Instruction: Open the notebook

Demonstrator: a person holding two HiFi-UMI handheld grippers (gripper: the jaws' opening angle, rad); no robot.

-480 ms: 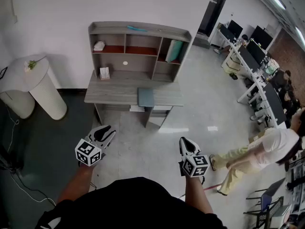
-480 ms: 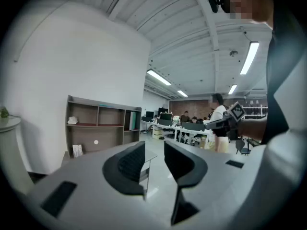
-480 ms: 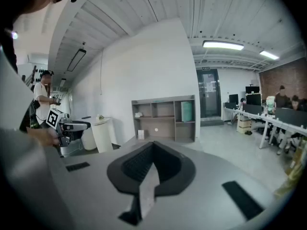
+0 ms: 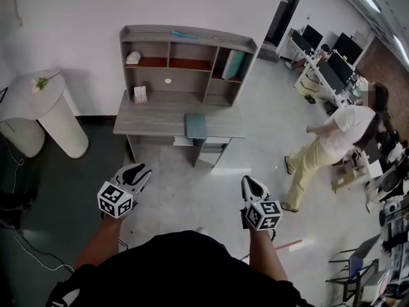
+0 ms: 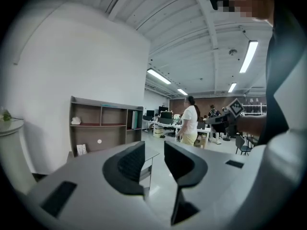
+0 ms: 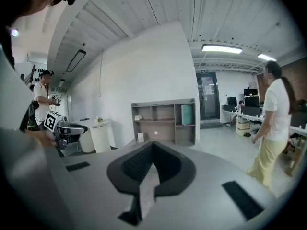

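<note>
A blue-grey notebook (image 4: 195, 125) lies closed on the grey desk (image 4: 153, 121), under its shelf unit (image 4: 185, 59). Both grippers hang over the floor well short of the desk. My left gripper (image 4: 134, 173) is open, with a clear gap between its dark pads and nothing in it; the left gripper view shows that gripper (image 5: 154, 150) pointing at the desk (image 5: 152, 156). My right gripper (image 4: 250, 185) is shut and empty; in the right gripper view its (image 6: 153, 145) tips meet below the shelf unit (image 6: 165, 121).
A white round pedestal table (image 4: 45, 110) with a small plant stands left of the desk, with cables on the dark floor beneath it. A person in yellow trousers (image 4: 326, 142) walks at the right, near rows of office desks (image 4: 332, 75). A teal folder (image 4: 233, 66) stands in the shelves.
The person in yellow trousers has walked from the lower right towards the office desks. Both grippers have stayed almost where they were.
</note>
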